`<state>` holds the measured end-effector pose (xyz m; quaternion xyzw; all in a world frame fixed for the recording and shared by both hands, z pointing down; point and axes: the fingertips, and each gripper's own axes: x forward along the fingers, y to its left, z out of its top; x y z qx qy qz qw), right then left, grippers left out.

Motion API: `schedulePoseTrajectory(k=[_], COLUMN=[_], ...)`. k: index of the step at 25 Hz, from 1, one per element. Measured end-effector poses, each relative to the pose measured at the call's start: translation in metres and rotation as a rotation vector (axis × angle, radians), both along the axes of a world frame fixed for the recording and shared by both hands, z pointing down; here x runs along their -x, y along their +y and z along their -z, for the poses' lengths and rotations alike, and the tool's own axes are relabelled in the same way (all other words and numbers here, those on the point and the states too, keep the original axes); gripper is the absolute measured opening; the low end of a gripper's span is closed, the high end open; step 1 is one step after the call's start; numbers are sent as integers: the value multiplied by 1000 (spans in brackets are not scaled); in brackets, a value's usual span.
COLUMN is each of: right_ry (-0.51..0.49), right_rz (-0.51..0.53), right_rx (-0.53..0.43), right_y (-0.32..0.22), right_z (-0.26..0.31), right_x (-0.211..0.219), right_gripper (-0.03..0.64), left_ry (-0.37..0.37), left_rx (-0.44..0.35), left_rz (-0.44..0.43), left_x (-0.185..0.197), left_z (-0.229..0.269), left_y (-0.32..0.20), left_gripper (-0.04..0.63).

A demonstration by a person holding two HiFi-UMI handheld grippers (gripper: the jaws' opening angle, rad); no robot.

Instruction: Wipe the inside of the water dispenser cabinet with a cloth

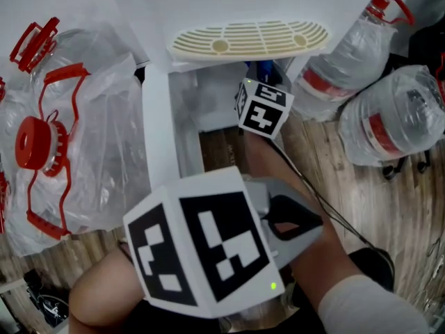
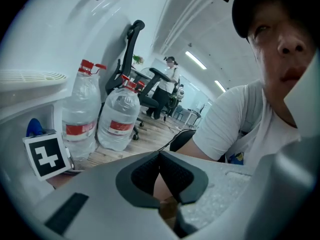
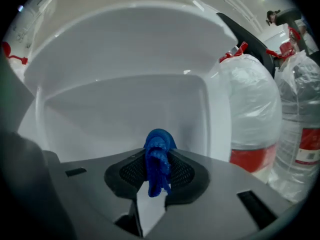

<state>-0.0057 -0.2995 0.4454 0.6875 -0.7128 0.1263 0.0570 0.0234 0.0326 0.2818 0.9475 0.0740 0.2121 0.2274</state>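
Observation:
The white water dispenser has its lower cabinet (image 1: 189, 104) open under a cream drip grille (image 1: 250, 39). My right gripper (image 1: 264, 75) reaches into the cabinet mouth, its marker cube just outside. It is shut on a bunched blue cloth (image 3: 158, 149), which sticks out past the jaw tips of the right gripper (image 3: 158, 156) toward the bare white back wall (image 3: 125, 109); the cloth (image 1: 263, 69) also peeks out beneath the grille. My left gripper (image 1: 295, 218) hangs low in front of the cabinet, over the person's arm. In its own view the left gripper (image 2: 159, 153) is shut on nothing.
Two large water bottles (image 1: 393, 117) (image 1: 341, 65) lie on the wooden floor right of the dispenser. Bagged empty bottles with red handles (image 1: 69, 138) crowd the left side. A black cable (image 1: 327, 207) runs along the floor. An office chair (image 2: 131, 49) stands behind.

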Motion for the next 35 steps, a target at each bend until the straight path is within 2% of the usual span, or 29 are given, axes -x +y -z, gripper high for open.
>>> schedulePoseTrajectory(k=[5, 10, 17, 23, 30, 35], right_ry=[-13, -36, -86, -36, -35, -55], right_rz=[0, -55, -115, -100, -47, -43], right_rx=[49, 97, 96, 133, 96, 120], right_y=[-36, -43, -8, 28, -16, -51], right_z=[-20, -41, -45, -73, -67, -72], right_x=[16, 7, -15, -21, -1, 4], right_gripper=[87, 87, 87, 87, 87, 84], left_ry=[5, -4, -16, -6, -13, -30], left_rx=[-15, -19, -30, -50, -22, -22], left_rz=[54, 64, 110, 81, 100, 101], left_x=[-1, 1, 2, 0, -4, -6], left_z=[0, -1, -4, -3, -6, -11], left_y=[-12, -14, -23, -19, -25, -31], left_gripper=[3, 3, 3, 3, 3, 3])
